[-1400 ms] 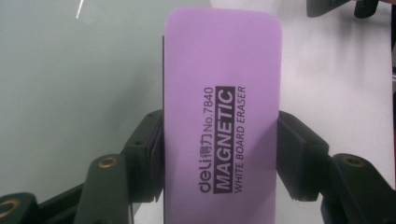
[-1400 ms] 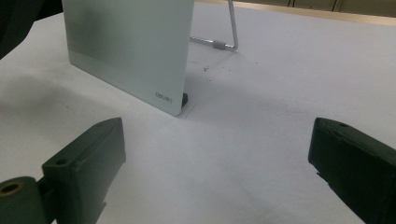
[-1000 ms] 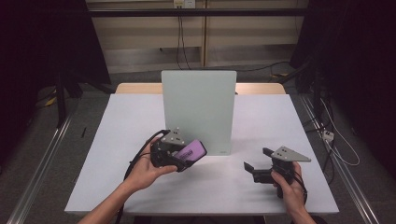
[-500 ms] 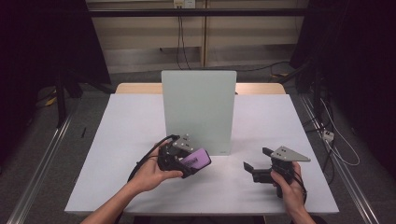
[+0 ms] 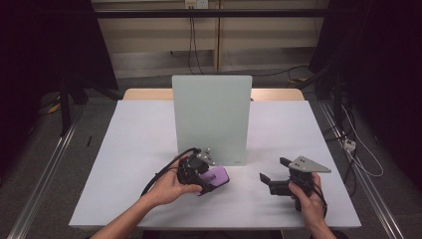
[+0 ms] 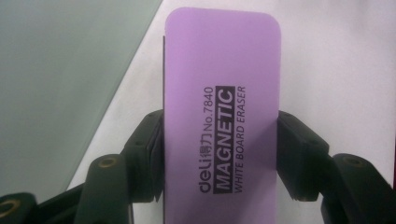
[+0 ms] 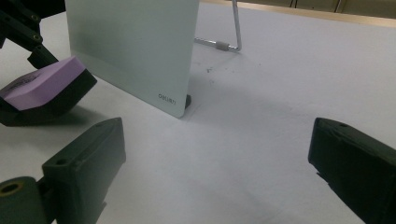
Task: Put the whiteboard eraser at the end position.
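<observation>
My left gripper [image 5: 209, 180] has its fingers [image 6: 149, 158] clamped on the long sides of a purple whiteboard eraser [image 6: 222, 116], pads pressing both edges, printed label facing the camera. In the high view the eraser [image 5: 217, 177] sits low over the worktop [image 5: 134, 149], just in front of the lower left part of the glass board [image 5: 211, 117]; I can't tell if it touches the surface. From the right gripper view the eraser [image 7: 39, 84] is tilted, purple top up, dark felt underneath, close to the board's [image 7: 133, 46] bottom edge. My left hand [image 5: 171, 186] wraps the gripper body, cable trailing off to the left.

My right gripper [image 5: 273, 181] has its fingers [image 7: 88, 161] spread wide with nothing between them, just bare worktop. It is in my right hand [image 5: 308, 199], well apart from the eraser, near the front right of the worktop. The board stands upright on a wire stand [image 7: 233, 30].
</observation>
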A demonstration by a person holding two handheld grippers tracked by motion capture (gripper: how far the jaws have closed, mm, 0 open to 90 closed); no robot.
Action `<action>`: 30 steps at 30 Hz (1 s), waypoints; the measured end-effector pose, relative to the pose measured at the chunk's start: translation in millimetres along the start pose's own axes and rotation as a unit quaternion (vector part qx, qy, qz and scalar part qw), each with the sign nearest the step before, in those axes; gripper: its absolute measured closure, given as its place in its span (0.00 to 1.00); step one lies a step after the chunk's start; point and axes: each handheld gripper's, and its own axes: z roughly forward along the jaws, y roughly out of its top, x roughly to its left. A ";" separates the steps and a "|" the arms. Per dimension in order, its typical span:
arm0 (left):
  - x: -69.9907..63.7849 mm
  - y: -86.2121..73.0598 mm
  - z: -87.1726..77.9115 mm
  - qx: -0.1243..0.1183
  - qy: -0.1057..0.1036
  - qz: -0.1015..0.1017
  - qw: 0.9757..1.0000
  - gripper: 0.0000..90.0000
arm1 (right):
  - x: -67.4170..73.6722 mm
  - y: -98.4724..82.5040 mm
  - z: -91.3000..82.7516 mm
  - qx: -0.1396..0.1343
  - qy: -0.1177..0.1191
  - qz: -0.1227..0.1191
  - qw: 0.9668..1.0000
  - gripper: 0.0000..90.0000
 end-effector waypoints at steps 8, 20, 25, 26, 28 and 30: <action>1.7 2.0 7.7 0.013 -0.002 0.007 1.000 0.45 | 0.3 0.1 0.7 0.000 0.001 0.001 1.000 0.05; -1.1 2.0 15.4 0.018 -0.005 0.013 1.000 0.45 | 0.2 0.0 0.6 0.000 0.001 0.001 1.000 0.05; -0.3 1.9 16.5 0.020 -0.009 0.012 1.000 0.45 | 0.3 0.0 0.8 0.000 0.002 0.000 1.000 0.05; -0.3 2.0 16.2 0.022 -0.010 0.014 1.000 0.45 | 0.3 0.0 0.8 0.000 0.002 0.000 1.000 0.05; -0.4 2.0 16.3 0.021 -0.010 0.015 1.000 0.45 | 0.3 0.0 0.7 0.000 0.001 0.000 1.000 0.05; -1.4 1.2 17.5 0.013 -0.008 0.011 1.000 0.45 | 0.3 0.0 0.7 0.000 0.001 0.001 1.000 0.05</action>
